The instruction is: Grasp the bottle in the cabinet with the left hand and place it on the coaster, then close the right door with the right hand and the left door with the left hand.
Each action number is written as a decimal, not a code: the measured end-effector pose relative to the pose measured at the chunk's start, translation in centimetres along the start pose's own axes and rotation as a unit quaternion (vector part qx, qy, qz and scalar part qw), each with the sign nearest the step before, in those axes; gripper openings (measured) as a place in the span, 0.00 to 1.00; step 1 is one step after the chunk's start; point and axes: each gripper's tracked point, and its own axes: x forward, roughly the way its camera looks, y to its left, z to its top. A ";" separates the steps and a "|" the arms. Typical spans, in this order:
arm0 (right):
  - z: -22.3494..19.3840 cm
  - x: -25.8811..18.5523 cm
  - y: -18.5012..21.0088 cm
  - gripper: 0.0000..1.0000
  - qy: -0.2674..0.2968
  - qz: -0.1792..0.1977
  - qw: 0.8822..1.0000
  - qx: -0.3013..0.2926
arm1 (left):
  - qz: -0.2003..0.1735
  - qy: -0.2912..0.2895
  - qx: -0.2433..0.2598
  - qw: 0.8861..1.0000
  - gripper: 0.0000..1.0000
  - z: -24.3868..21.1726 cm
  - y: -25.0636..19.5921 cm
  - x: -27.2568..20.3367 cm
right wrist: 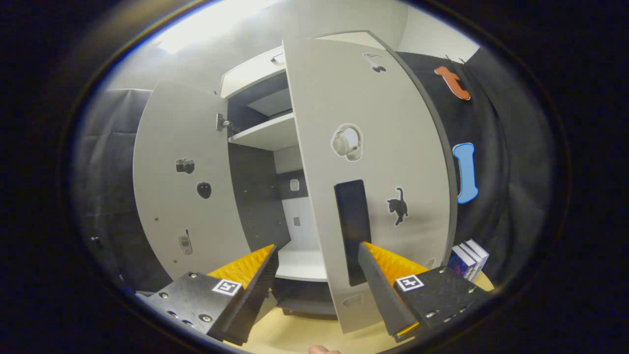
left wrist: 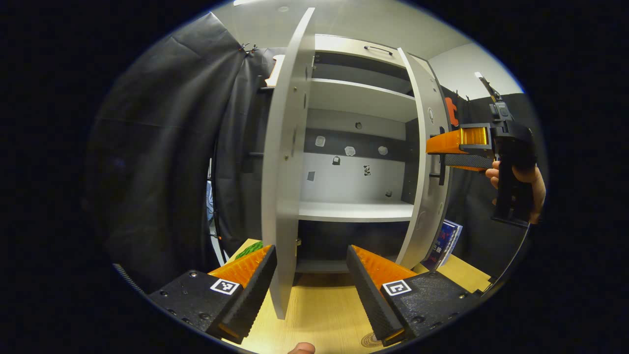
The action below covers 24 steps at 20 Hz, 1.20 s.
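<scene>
Cabinet [left wrist: 358, 147] standing on pale wooden tabletop [left wrist: 319, 305], both doors open. Shelves inside bare in both views; bottle's whereabouts not determinable from these views. Round coaster [left wrist: 369, 340] just visible at bottom edge of left gripper view, on tabletop below right finger.

Left gripper [left wrist: 309, 290]: fingers spread wide, holding nothing, straddling lower edge of left door [left wrist: 285, 187], which is seen edge-on. No contact discernible.

Right gripper [right wrist: 317, 290]: fingers wide apart, empty, close up to right door [right wrist: 373, 162]; door's free edge and dark vertical handle [right wrist: 353, 231] lying between the fingers. Touching or not, cannot tell. From left gripper view, right gripper [left wrist: 440, 152] held by a hand [left wrist: 521, 182] at outer side of right door, at mid height.

Stack of books [right wrist: 467, 260] on tabletop beside cabinet's right side. Small stickers on both door faces.
</scene>
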 end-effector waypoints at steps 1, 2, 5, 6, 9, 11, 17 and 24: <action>-0.1 0.1 0.1 0.98 0.001 0.001 1.000 0.000 | 0.003 0.000 0.000 1.000 0.90 0.0 0.3 -0.4; -0.3 0.2 0.2 0.98 0.002 0.001 1.000 0.000 | 0.010 0.000 0.002 1.000 0.90 0.0 0.8 -0.8; -0.9 0.4 0.4 0.98 0.008 0.004 1.000 -0.003 | 0.026 0.002 0.004 1.000 0.90 0.1 2.2 -1.9; -1.2 0.6 0.6 0.98 0.010 0.006 1.000 -0.004 | 0.034 0.002 0.004 0.999 0.90 0.2 2.8 -2.3; -2.0 0.3 1.0 0.98 0.018 0.009 1.000 -0.012 | 0.057 -0.002 -0.006 0.998 0.90 0.7 5.0 -3.2; -2.6 0.0 1.3 0.98 0.024 0.011 1.000 -0.013 | 0.070 -0.008 -0.020 0.997 0.90 1.4 6.4 -3.7; -3.5 -0.7 1.7 1.00 0.032 0.013 0.999 -0.015 | 0.130 -0.013 -0.015 0.991 0.90 2.0 12.2 -4.7; -3.8 -1.9 0.8 0.98 0.036 0.003 0.999 -0.018 | 0.138 -0.015 -0.011 0.990 0.90 2.3 13.5 -2.2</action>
